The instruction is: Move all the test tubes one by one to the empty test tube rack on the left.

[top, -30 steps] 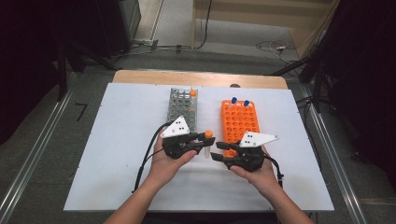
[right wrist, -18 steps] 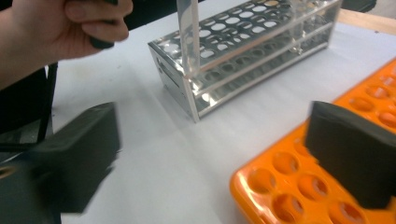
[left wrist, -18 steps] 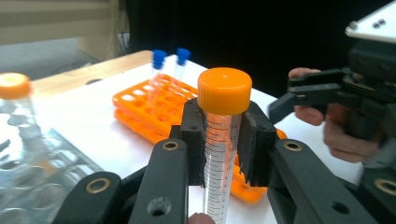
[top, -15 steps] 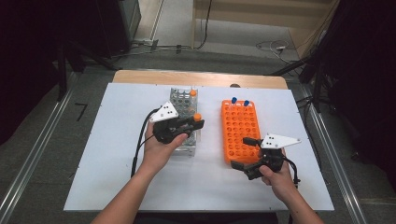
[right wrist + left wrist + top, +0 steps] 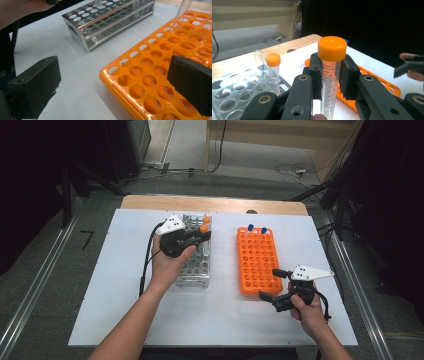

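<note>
Nearest the person, the right gripper [image 5: 274, 285] stands with jaws just spread wide and empty at the orange rack's [image 5: 257, 260] near corner, while beyond, the left gripper [image 5: 202, 236] clamps an orange-capped tube [image 5: 331, 72] over the clear rack [image 5: 195, 270], not yet seated.

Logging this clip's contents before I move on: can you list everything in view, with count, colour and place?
Table: one, white top, wooden far edge.
Metal rack: one, silver, left of centre; one orange-capped tube at its far end.
Orange rack: one, right of centre; two blue-capped tubes at its far end.
Held tube: one, clear, orange cap, upright between the left jaws.
Left claw: black, shut on the held tube, above the metal rack.
Right claw: black, open, holds nothing, at the orange rack's near right corner.
</note>
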### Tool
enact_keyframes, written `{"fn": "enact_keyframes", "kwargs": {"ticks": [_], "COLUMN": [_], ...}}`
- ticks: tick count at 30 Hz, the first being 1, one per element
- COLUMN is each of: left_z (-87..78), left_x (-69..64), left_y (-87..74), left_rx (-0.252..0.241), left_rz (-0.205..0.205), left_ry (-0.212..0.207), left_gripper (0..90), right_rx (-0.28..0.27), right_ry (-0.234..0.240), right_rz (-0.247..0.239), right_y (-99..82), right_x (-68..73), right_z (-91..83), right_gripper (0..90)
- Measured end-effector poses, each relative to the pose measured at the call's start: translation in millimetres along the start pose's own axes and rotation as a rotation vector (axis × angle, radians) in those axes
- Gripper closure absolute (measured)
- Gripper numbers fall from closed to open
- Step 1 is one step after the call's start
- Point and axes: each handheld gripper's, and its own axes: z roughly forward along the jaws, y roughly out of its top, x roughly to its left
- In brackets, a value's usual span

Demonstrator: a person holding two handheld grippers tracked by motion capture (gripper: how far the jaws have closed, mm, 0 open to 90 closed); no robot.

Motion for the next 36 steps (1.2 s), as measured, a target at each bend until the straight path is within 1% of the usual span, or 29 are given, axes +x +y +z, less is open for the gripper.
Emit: {"fn": "enact_keyframes", "kwargs": {"ticks": [3,5,8,10,14,15,16,18,22,27,32,36], "left_z": [3.4,5.9,10.8,13.7,19.2,22.3,22.3,25.9,31.6,38.0,42.3,45.8], "left_x": [5.4,8.2,13.1,15.2,18.4,19.9,19.9,22.4,26.6,30.9,33.9,35.8], "left_y": [1.8,2.8,4.1,6.2,11.4,13.2,13.2,14.2,13.7,11.7,9.8,7.9], "left_rx": [-0.011,-0.009,-0.01,-0.013,-0.023,-0.027,-0.027,-0.03,-0.037,-0.04,-0.058,-0.065], "left_rz": [-0.01,-0.005,-0.01,-0.008,-0.003,0.001,0.001,0.002,-0.011,-0.01,-0.015,-0.021], "left_ry": [0.015,0.028,0.039,0.052,0.062,0.074,0.074,0.09,0.107,0.14,0.182,0.199], "left_gripper": [75.2,75.3,75.2,75.2,75.2,75.2,75.2,75.2,75.2,75.2,75.2,75.2], "right_rx": [-0.001,-0.003,0.0,0.002,0.002,0.002,0.002,0.002,-0.001,-0.001,0.002,0.004], "right_ry": [-0.006,-0.009,-0.012,-0.014,-0.015,-0.016,-0.016,-0.017,-0.021,-0.021,-0.021,-0.018], "right_rz": [0.005,0.006,0.002,0.004,0.008,0.008,0.008,0.008,0.006,0.006,0.007,0.009], "right_y": [-1.0,-1.0,-1.6,-2.0,-2.2,-2.3,-2.3,-2.5,-3.3,-3.7,-4.5,-5.0], "right_x": [-1.8,-2.3,-2.8,-3.1,-3.6,-3.7,-3.7,-4.0,-5.1,-5.7,-5.6,-5.3], "right_z": [-0.6,-0.6,0.3,0.7,0.6,0.6,0.6,0.6,0.7,0.7,1.5,2.3], "right_gripper": [0.0,0.0,0.0,0.0,0.0,0.0,0.0,0.0,0.0,0.0,0.0,0.0]}}
